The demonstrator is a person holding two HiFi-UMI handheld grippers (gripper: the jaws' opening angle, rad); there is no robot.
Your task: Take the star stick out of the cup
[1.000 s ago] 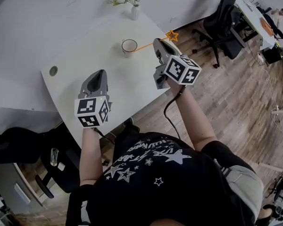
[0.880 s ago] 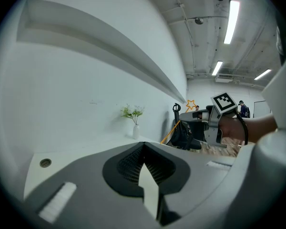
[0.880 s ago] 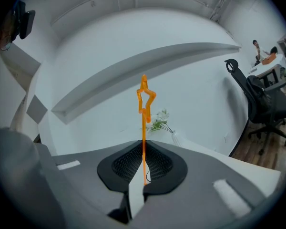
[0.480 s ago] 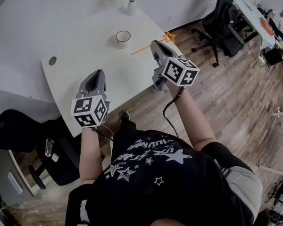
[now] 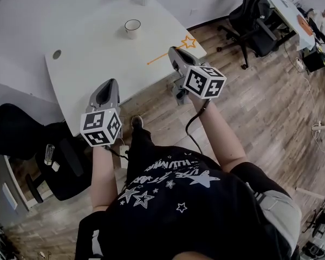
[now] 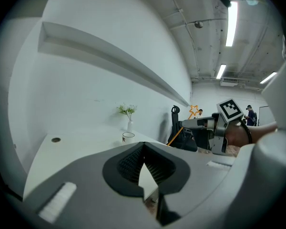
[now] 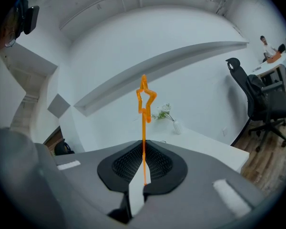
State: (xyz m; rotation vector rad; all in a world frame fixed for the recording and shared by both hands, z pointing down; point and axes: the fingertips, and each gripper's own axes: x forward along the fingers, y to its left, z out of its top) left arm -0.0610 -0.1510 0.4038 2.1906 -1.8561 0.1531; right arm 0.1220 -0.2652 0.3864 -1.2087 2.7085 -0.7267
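Left gripper (image 5: 110, 82) hangs over the near edge of the white table (image 5: 86, 58), and in its own view (image 6: 143, 143) the ribbed pads meet at the tips with nothing between them, so I read it as closed and empty. In the right gripper view the right gripper (image 7: 143, 143) has its jaws pinched nearly together on the orange star stick (image 7: 144, 123). The thin shaft runs up out of the pads and the star outline stands above them against the white wall. From the head view, the right gripper (image 5: 172, 51) sits at the table's near right corner. It holds the star stick (image 5: 158, 59) partway along the shaft. The plain end slants down-left over the tabletop and the star end points up-right by the table corner, near the wooden floor (image 5: 271, 107). The stick is clear of the cup (image 5: 132, 28), which stands upright further back on the table, well apart from both grippers, and I can't tell from here what's in it. The left gripper view shows the same thing from the side: the cup (image 6: 128, 137) on the table, the right gripper (image 6: 187, 123) off to the right and the star stick (image 6: 195, 110) sticking out of it. A small white vase of flowers (image 6: 129, 118) stands behind the cup at the wall. There's a round cable hole (image 5: 56, 54) in the table's left part and a black office chair (image 5: 254, 18) beyond the table on the right.
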